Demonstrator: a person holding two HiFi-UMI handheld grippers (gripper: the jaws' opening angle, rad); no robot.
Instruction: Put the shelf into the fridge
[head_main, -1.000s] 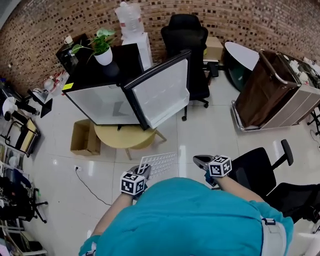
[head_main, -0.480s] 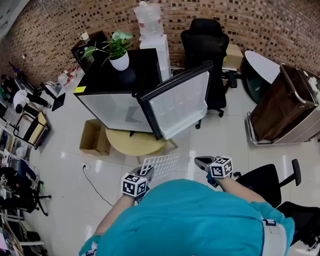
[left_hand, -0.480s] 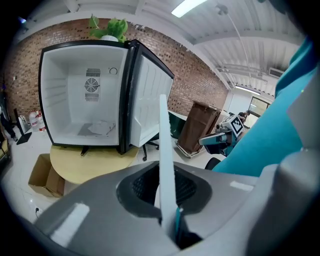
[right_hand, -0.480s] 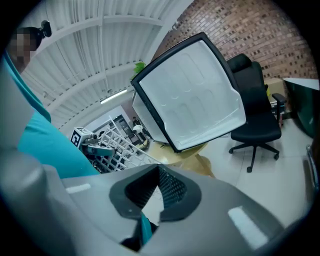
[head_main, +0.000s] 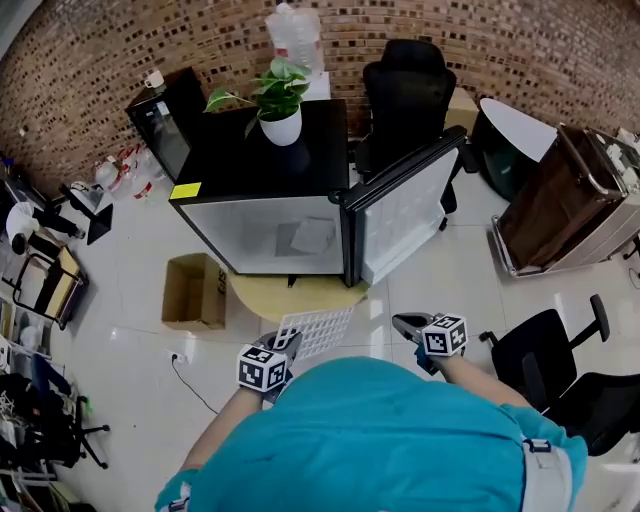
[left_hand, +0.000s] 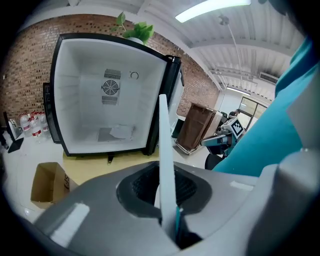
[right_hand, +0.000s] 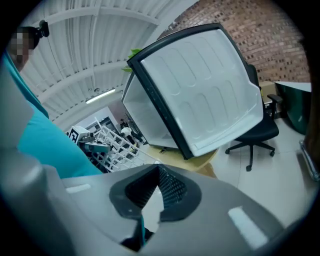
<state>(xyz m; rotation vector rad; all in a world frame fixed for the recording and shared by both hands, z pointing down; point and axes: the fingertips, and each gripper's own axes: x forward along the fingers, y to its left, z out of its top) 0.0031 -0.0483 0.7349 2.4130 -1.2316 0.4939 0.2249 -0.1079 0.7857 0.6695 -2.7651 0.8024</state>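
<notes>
Head view now has the small black fridge with the white inside (head_main: 262, 232) at the centre of the frame, its open front turned squarely toward you. A second ago it sat toward the upper left with its white-lined door (head_main: 405, 205) angled across the opening. That door now stands out to the right of centre, so the cavity looks free for loading, though it is well apart from you.

Your left gripper (head_main: 290, 343), at lower centre, is clenched on the near edge of the white wire grid shelf (head_main: 320, 328), which juts forward toward the fridge above the floor. In the left gripper view it runs edge-on straight up between the pads. Your right gripper (head_main: 403, 323), to the shelf's right, is closed on nothing and does not touch it.
</notes>
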